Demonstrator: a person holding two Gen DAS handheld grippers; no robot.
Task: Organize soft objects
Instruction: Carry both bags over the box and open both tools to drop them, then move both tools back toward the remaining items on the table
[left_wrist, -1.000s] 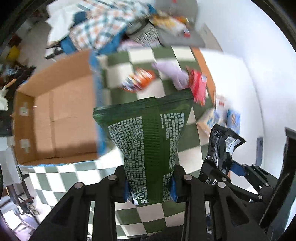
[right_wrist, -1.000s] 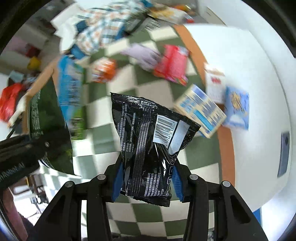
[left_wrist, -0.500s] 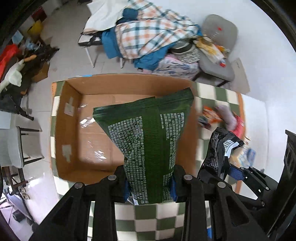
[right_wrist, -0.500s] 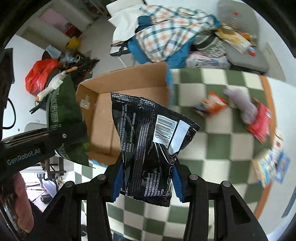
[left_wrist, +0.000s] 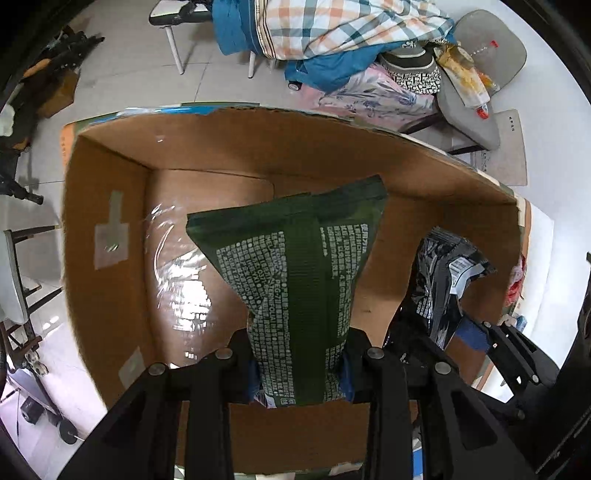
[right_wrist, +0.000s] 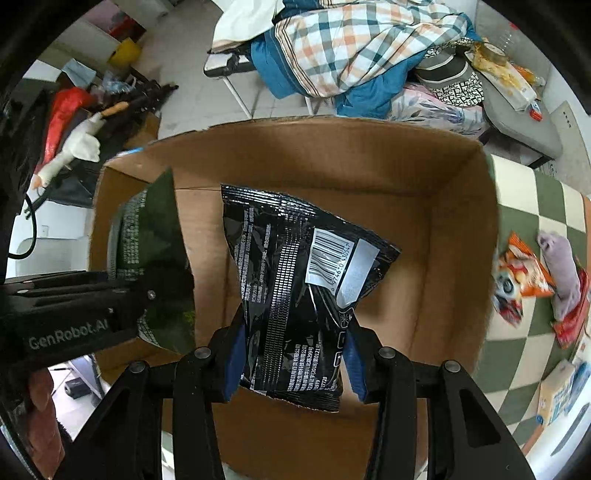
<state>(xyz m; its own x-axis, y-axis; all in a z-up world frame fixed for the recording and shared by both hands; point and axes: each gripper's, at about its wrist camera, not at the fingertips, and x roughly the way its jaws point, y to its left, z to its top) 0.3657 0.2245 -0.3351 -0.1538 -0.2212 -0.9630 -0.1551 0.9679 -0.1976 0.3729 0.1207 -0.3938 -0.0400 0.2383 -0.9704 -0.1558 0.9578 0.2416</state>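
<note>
My left gripper (left_wrist: 300, 363) is shut on a dark green snack bag (left_wrist: 295, 280) and holds it over the open cardboard box (left_wrist: 110, 221). My right gripper (right_wrist: 293, 356) is shut on a black snack bag (right_wrist: 295, 280) with a barcode, also held above the box (right_wrist: 443, 206). In the left wrist view the black bag (left_wrist: 443, 280) hangs at the right. In the right wrist view the green bag (right_wrist: 147, 236) and the left gripper show at the left. The box floor below both bags is bare cardboard.
An orange snack bag (right_wrist: 517, 273), a purple plush toy (right_wrist: 561, 273) and a red packet (right_wrist: 572, 321) lie on the green checked table (right_wrist: 532, 192) right of the box. Small cartons (right_wrist: 557, 395) lie nearer. Chairs piled with plaid clothes (right_wrist: 369, 48) stand behind the box.
Both grippers have moved left from over the checked table to above the box, each still holding its bag. The box now fills both views.
</note>
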